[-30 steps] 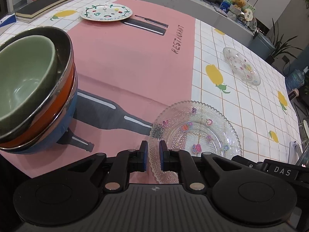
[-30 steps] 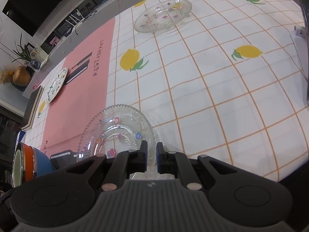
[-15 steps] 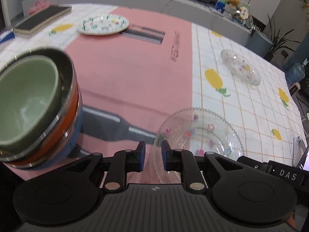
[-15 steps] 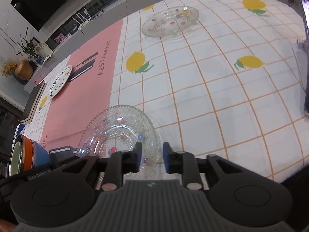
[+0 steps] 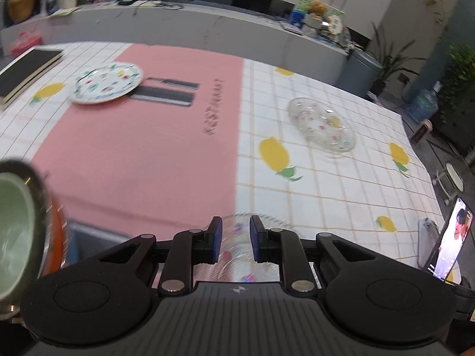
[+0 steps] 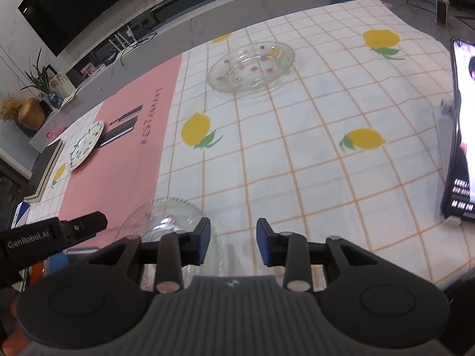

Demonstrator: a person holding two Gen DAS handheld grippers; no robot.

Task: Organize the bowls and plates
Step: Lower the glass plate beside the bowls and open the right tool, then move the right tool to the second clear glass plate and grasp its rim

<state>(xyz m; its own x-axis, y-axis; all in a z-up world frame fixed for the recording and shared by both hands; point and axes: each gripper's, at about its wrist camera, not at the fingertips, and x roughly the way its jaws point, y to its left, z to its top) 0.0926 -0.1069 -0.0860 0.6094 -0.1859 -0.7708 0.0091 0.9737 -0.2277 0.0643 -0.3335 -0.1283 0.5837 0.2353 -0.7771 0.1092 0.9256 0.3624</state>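
Note:
A clear glass plate (image 6: 160,219) with small flower marks lies on the tablecloth right under both grippers. My left gripper (image 5: 236,238) hovers over that glass plate (image 5: 237,246), which shows through the gap; its pads stand apart and do not press it. My right gripper (image 6: 233,244) is opening, with only cloth between its jaws and the plate's rim under its left finger. A second glass plate (image 5: 322,124) (image 6: 251,66) sits farther out on the white checks. A flowered ceramic plate (image 5: 107,83) (image 6: 84,145) lies at the far left. Stacked bowls (image 5: 17,231), green on top, stand at the left.
A phone (image 6: 463,133) (image 5: 451,243) leans upright on a stand at the table's right edge. A dark book (image 5: 26,71) lies at the far left corner. The left gripper's body (image 6: 53,234) shows in the right wrist view. A counter runs behind the table.
Both grippers' jaws have parted from the near glass plate's rim and lifted off it. The plate stays on the cloth, and both views now look farther across the table.

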